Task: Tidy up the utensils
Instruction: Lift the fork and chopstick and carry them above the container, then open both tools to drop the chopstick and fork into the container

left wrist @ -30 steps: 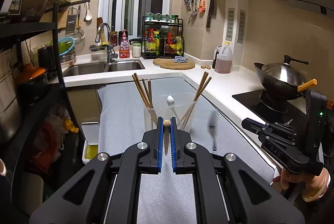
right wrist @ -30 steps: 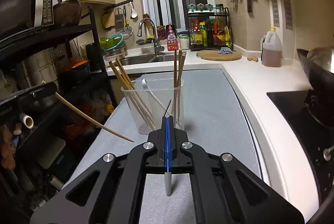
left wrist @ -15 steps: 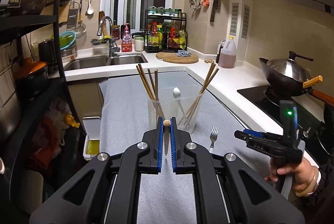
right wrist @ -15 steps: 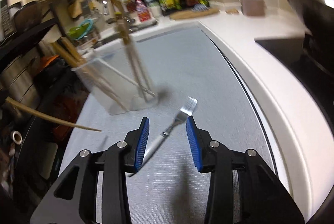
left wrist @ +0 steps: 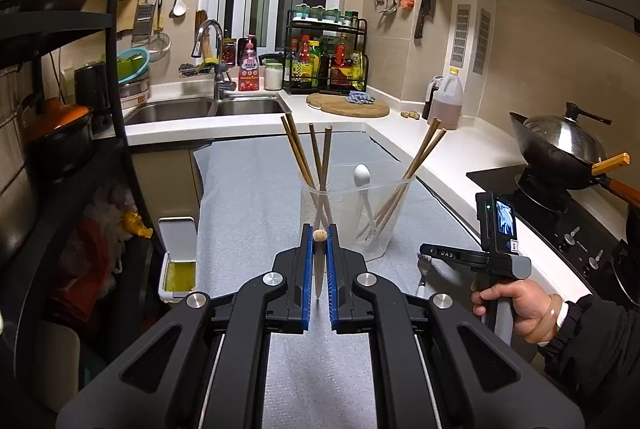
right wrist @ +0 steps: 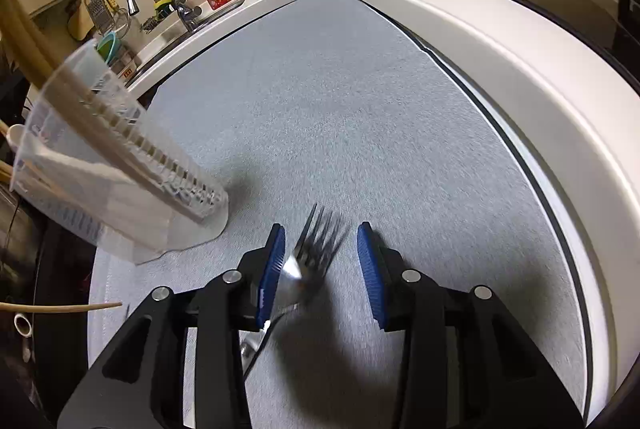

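Both grippers were black with blue pads: the left gripper (left wrist: 319,241) and the right gripper (right wrist: 322,257). A tan wooden chopstick (left wrist: 319,261) showed between the left pads. The mat (right wrist: 340,101) was pale grey with a fine speckled weave. The holder (left wrist: 356,217) was clear plastic, its chopsticks (left wrist: 296,153) brown and its spoon (left wrist: 362,175) white. The fork (right wrist: 308,257) was shiny silver. At two o'clock the wok (left wrist: 560,149) was dark under a steel lid.

Cup (left wrist: 356,217) stands on mat (left wrist: 248,197), chopsticks (left wrist: 298,153) and spoon (left wrist: 362,185) in it; fork (right wrist: 308,253) lies just right of cup.
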Demonstrator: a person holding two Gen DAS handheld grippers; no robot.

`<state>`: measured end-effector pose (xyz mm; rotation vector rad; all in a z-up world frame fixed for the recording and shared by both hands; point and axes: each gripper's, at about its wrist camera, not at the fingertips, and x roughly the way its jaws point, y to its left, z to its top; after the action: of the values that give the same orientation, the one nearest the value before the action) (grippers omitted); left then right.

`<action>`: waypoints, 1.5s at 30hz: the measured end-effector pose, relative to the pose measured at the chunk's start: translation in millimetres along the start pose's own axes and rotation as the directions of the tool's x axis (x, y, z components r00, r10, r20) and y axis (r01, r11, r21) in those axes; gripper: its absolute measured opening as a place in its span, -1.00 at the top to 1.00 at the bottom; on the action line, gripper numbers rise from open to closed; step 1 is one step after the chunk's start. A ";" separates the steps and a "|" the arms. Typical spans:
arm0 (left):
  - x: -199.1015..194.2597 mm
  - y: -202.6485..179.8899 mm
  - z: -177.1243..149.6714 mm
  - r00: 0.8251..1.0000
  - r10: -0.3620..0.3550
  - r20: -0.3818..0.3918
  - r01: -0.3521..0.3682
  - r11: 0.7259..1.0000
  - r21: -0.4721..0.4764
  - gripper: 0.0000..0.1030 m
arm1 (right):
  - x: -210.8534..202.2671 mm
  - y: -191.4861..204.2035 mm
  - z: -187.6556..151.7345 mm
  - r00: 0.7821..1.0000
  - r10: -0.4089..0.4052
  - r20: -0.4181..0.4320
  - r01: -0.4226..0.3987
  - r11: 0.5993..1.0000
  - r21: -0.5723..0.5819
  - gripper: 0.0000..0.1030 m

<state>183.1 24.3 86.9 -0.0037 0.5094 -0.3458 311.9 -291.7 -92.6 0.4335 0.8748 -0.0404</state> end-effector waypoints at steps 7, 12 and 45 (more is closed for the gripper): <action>10.5 7.4 0.3 1.000 0.003 -0.002 -0.003 1.000 -0.008 0.88 | 9.5 4.8 1.4 0.999 0.018 0.035 -0.017 0.999 -0.041 0.65; 11.4 4.5 3.7 1.000 -0.001 -0.004 0.001 1.000 -0.003 0.88 | -12.5 15.5 -5.5 0.991 0.024 0.131 -0.010 0.995 -0.103 0.94; -57.6 -43.4 114.7 0.988 -0.043 0.148 0.020 0.989 0.149 0.88 | -269.7 156.0 35.4 0.770 0.177 0.613 0.203 0.843 -0.498 0.98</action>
<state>176.9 -7.3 218.5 0.1047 0.3336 -0.4104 196.3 -200.9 184.4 -0.1405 0.1707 0.0466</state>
